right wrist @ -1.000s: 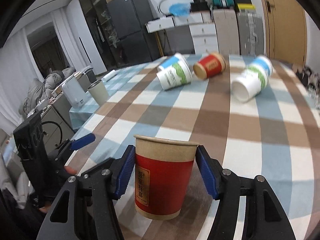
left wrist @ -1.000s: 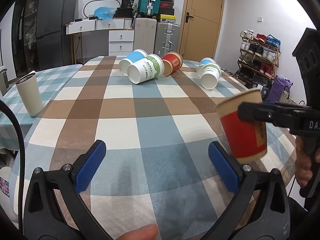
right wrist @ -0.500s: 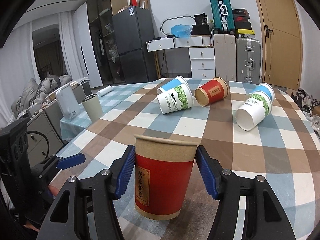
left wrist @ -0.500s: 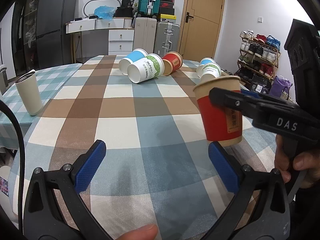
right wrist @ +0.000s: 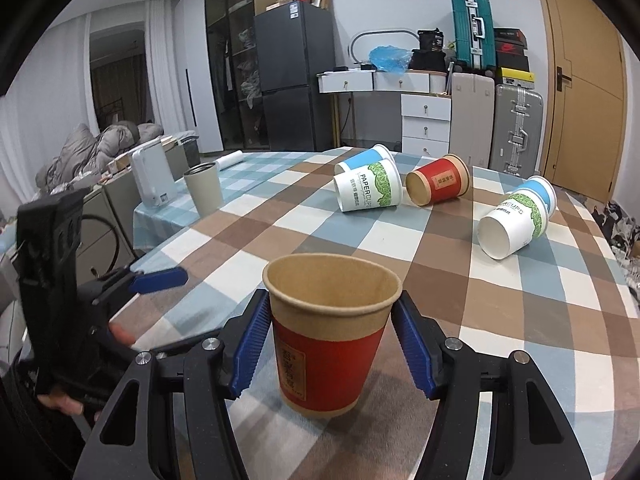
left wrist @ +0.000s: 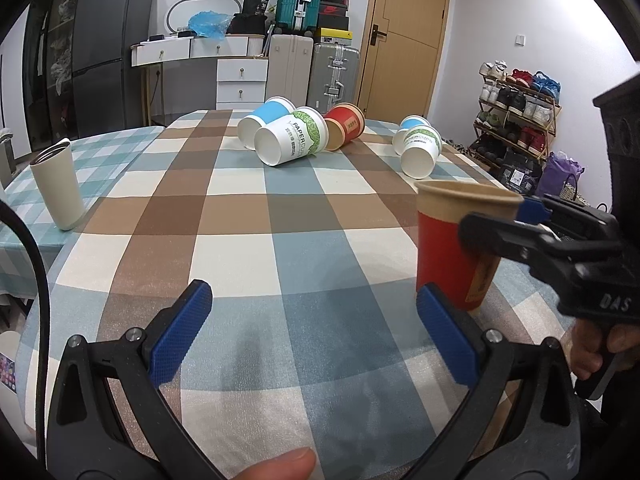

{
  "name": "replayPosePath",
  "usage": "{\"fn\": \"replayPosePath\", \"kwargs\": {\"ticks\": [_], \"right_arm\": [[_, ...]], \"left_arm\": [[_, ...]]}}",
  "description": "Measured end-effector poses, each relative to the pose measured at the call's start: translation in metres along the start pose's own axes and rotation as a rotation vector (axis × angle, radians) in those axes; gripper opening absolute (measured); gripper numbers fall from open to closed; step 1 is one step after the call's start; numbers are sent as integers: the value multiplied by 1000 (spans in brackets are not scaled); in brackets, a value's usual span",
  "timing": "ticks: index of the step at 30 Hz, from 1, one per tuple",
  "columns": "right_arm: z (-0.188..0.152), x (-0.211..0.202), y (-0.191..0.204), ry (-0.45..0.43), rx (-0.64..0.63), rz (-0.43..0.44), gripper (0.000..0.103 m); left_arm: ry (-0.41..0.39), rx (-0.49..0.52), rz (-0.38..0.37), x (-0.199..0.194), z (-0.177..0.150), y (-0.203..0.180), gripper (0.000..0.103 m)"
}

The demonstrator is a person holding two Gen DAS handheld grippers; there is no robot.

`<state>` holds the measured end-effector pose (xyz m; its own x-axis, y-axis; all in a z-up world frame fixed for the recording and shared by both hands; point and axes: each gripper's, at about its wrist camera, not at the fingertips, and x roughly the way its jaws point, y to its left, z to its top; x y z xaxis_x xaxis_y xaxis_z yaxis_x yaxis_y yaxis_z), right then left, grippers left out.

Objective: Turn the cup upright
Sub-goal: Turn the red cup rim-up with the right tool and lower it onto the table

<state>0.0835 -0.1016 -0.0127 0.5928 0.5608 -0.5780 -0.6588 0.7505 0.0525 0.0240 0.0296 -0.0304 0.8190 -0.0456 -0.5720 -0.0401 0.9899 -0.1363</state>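
A red paper cup with a brown rim (right wrist: 328, 344) stands upright on the checked tablecloth between the pads of my right gripper (right wrist: 332, 346). The pads stand slightly off the cup's sides, so the gripper is open. The same cup shows at the right of the left wrist view (left wrist: 456, 248), with the right gripper's finger across it. My left gripper (left wrist: 316, 336) is open and empty, low over the near part of the table, left of the cup.
Several cups lie on their sides at the far end: a blue and a green-print pair (right wrist: 368, 190), a red one (right wrist: 438, 184), another pair (right wrist: 516, 220). A beige tumbler (left wrist: 58, 184) stands at the left. The table edge (left wrist: 520, 200) runs close to the right.
The right gripper lowered the red cup to the table and set it upright, then its pads spread slightly off the cup. The left gripper has stayed still.
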Motion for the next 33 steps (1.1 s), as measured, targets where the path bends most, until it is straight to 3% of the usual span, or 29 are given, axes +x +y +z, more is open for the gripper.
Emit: {"fn": "replayPosePath", "kwargs": {"ticks": [9, 19, 25, 27, 31, 33], "right_arm": [[-19, -15, 18, -16, -121, -44, 62], [-12, 0, 11, -58, -77, -119, 62], [-13, 1, 9, -44, -84, -117, 66], [-15, -1, 9, -49, -86, -111, 70], [-17, -10, 6, -82, -76, -94, 89], [-17, -14, 4, -95, -67, -86, 91]], "left_arm": [[-2, 0, 0, 0, 0, 0, 102], [-2, -1, -1, 1, 0, 0, 102], [-3, 1, 1, 1, 0, 0, 102], [-4, 1, 2, 0, -1, 0, 102], [-14, 1, 3, 0, -1, -2, 102], [-26, -1, -2, -1, -1, -3, 102]]}}
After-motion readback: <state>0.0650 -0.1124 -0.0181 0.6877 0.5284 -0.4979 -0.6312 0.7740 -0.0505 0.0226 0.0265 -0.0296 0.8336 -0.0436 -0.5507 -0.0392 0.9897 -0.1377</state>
